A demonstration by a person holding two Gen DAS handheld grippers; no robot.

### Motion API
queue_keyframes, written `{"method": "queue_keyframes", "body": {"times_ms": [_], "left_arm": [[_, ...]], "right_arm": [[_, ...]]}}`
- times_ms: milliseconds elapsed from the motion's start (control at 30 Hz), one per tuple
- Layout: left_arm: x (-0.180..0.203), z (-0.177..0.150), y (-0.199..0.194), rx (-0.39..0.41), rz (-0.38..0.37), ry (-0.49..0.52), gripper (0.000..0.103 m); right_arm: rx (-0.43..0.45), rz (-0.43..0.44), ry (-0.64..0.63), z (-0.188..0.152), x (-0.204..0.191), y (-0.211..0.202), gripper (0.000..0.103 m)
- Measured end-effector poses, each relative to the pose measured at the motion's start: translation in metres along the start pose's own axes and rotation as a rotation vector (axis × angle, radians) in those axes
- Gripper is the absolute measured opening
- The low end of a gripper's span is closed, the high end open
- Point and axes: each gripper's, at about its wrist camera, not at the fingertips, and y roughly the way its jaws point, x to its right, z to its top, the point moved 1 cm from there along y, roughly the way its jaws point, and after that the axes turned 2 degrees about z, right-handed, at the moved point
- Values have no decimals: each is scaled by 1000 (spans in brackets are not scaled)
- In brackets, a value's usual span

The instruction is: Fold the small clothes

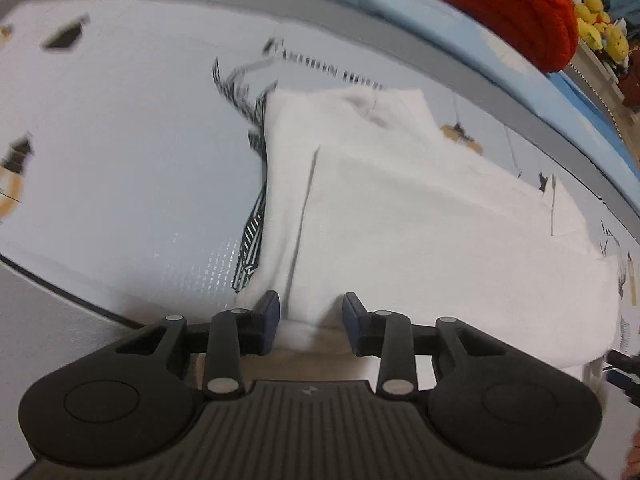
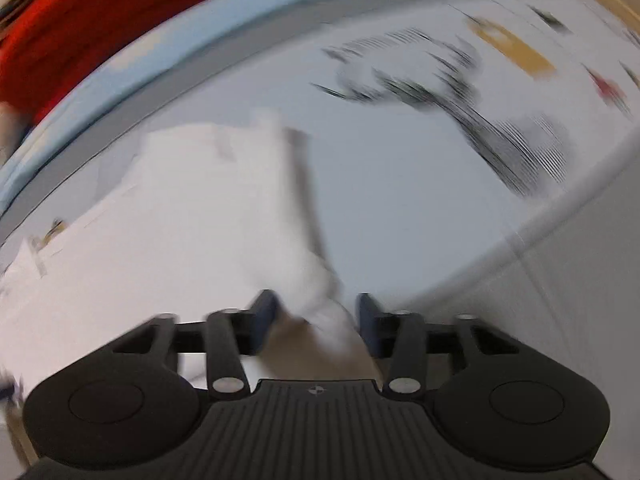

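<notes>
A white garment (image 1: 420, 220) lies folded on a pale printed mat (image 1: 120, 140), with a sleeve or side panel turned in along a grey seam. My left gripper (image 1: 310, 322) hovers over the garment's near edge. Its blue pads stand apart, and a fold of white cloth lies between them untouched. The right wrist view is blurred. There my right gripper (image 2: 318, 320) is open over a corner of the same garment (image 2: 180, 220). A bunched tip of cloth sits between its pads with gaps on both sides.
The mat (image 2: 400, 160) carries black striped and tan printed figures. A blue and grey border (image 1: 440, 36) runs along its far side. Beyond the border are a red knitted thing (image 1: 500, 0) and yellow plush toys (image 1: 600, 28). A pale floor strip (image 1: 40, 320) lies beside the mat.
</notes>
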Motion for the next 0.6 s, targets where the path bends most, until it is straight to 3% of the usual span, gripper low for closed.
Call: {"method": "queue_keyframes", "body": {"times_ms": [67, 167, 333, 433, 600], "left_arm": [[8, -3, -33, 107, -17, 28, 40], [17, -16, -90, 293, -78, 68, 41], [19, -55, -163, 456, -85, 153, 41], [7, -91, -206, 481, -94, 166, 41], [-30, -185, -236, 430, -87, 193, 41]], "right_arm": [[47, -26, 38, -4, 9, -23, 50], [201, 1, 14, -8, 9, -72, 50], [420, 100, -78, -26, -2, -152, 49], [503, 137, -130, -54, 0, -208, 49], [491, 221, -197, -108, 31, -271, 49]]}}
